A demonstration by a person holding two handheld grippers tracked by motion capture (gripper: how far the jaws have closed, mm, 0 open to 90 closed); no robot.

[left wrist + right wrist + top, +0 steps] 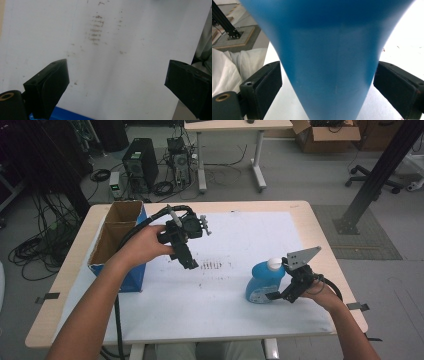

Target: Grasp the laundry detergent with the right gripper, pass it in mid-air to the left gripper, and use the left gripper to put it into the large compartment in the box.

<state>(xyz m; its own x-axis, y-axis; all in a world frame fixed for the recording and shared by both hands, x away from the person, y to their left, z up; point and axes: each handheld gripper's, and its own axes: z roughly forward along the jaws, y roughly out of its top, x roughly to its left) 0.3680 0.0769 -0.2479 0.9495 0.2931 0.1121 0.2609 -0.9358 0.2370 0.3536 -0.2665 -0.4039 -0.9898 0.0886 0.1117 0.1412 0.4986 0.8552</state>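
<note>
Now your right claw (278, 294) straddles the blue bottle (264, 281) standing on the bench's white sheet (250, 235), jaws wide and apparently not yet gripping. Closing comes next, I'd judge. Your left claw (191, 264) hovers spread and empty near the cardboard box (112, 237).

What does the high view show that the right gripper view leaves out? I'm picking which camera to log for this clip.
High view alone: the open cardboard box at the table's left, the left tool held over the smudged white sheet, and the blue bottle's white cap. Right gripper view alone: gaps between the bottle's sides and each jaw, which stand open, one on either side. Both: the blue bottle with the right tool around it.
</note>
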